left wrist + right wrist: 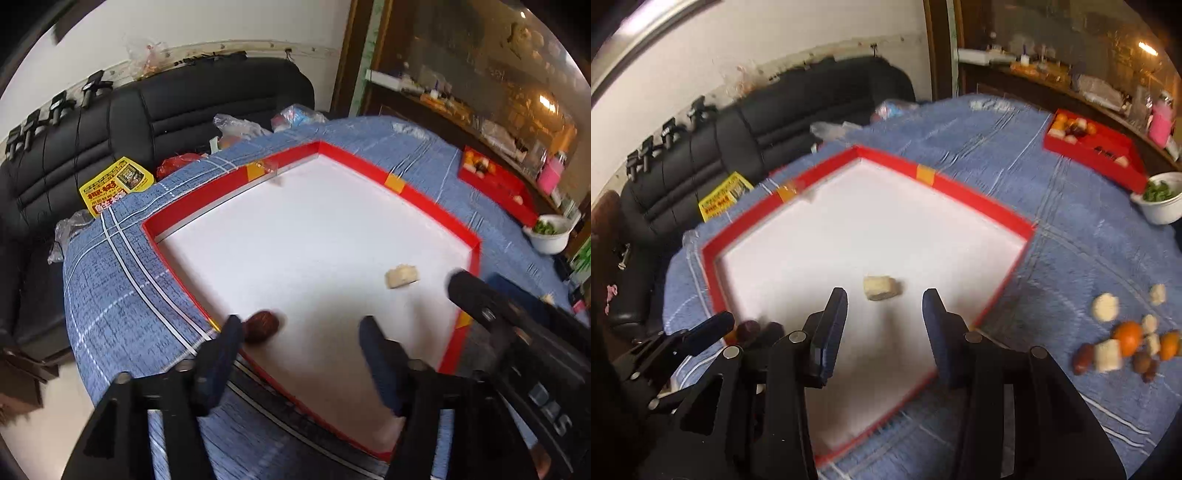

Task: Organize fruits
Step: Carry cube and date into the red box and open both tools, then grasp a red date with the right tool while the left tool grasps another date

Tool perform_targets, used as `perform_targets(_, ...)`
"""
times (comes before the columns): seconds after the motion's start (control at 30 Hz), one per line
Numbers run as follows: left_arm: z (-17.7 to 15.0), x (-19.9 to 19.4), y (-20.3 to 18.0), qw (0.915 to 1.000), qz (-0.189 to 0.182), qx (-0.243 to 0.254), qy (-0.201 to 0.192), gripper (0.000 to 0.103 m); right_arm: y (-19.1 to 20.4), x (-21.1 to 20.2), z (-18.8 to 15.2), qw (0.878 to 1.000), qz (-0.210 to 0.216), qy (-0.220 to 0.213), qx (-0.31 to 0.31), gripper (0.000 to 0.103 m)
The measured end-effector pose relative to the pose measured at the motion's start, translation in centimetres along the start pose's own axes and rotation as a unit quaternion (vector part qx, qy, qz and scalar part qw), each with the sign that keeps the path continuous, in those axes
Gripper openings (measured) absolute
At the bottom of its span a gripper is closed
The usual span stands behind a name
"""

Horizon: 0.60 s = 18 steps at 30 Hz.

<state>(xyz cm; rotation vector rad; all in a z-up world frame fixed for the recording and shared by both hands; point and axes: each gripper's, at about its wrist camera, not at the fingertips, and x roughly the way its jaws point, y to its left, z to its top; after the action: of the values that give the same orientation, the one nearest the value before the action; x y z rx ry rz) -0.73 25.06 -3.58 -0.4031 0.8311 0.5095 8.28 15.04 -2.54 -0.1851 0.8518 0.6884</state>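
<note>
So far only a date [261, 326] and a pale chunk [880, 288] lie in my tray [369, 166]; both grippers [299, 328] [884, 299] gape empty, the pile [1123, 343] waits.

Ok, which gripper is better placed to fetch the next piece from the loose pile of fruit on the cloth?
Probably the right gripper: it is open and empty, and the fruit pile lies on its side. The left gripper sits at the tray's opposite edge by the brown fruit.

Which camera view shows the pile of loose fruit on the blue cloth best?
The right wrist view: the pile lies in plain sight beside the red tray, oranges and pale pieces distinct. The left wrist view shows almost none of it, hidden behind the right tongs.
</note>
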Motion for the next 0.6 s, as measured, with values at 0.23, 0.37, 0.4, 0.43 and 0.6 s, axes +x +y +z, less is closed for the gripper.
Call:
perform_targets(0.23, -1.5, -2.8, -3.9, 0.9982, -0.042, 0.022, -0.038, 0.071, -5.8, -7.6, -3.8, 0.998, -0.027, -0.050, 0.033, 0.054)
perform_targets(0.37, -2.9, -4.0, -7.4, 0.9919, -0.084, 0.073, -0.061, 0.071, -11.2, -10.9, -7.1, 0.992, -0.068, -0.069, 0.085, 0.054)
perform_targets(0.4, -3.2, -4.0, -8.4, 0.9901, -0.091, 0.088, -0.061, 0.071, -12.4, -11.4, -7.8, 0.990, -0.082, -0.070, 0.096, 0.054)
perform_targets(0.43, -3.6, -4.0, -9.4, 0.9880, -0.097, 0.103, -0.060, 0.071, -13.6, -11.7, -8.5, 0.988, -0.093, -0.069, 0.106, 0.054)
perform_targets(0.6, -5.6, -3.0, -13.9, 0.9784, -0.119, 0.164, -0.043, 0.071, -19.8, -11.5, -11.4, 0.976, -0.144, -0.041, 0.160, 0.054)
